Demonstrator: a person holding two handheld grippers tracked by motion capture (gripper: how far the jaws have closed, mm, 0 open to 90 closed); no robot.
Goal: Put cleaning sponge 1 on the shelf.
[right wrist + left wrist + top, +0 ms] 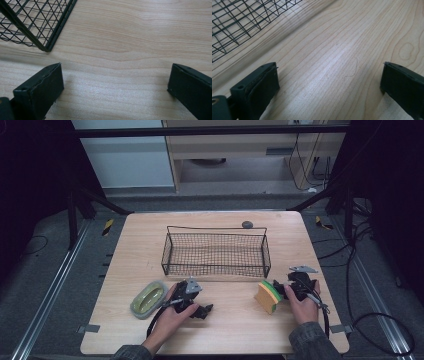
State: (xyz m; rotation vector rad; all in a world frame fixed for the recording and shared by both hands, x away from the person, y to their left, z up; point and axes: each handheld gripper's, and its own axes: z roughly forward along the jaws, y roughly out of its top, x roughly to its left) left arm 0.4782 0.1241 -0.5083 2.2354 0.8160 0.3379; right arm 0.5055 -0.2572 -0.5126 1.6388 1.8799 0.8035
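From the high view, a wooden desk carries a black wire basket towards its far edge, with a small dark round thing behind the basket at the far edge; the left gripper lies on the desk in front of the basket, nearer the near edge, and just beside it, towards the left edge, sits a green oval dish; the right gripper sits near the right edge, its tip at a sponge with yellow, green and orange layers, standing on edge.

In the left gripper view, the 2 jaws stand wide apart over bare wood, released, nothing between them; the basket's mesh fills the upper left corner.

In the right gripper view, the jaws are likewise spread and hold nothing; a corner of the basket rests on the desk ahead, to the left.
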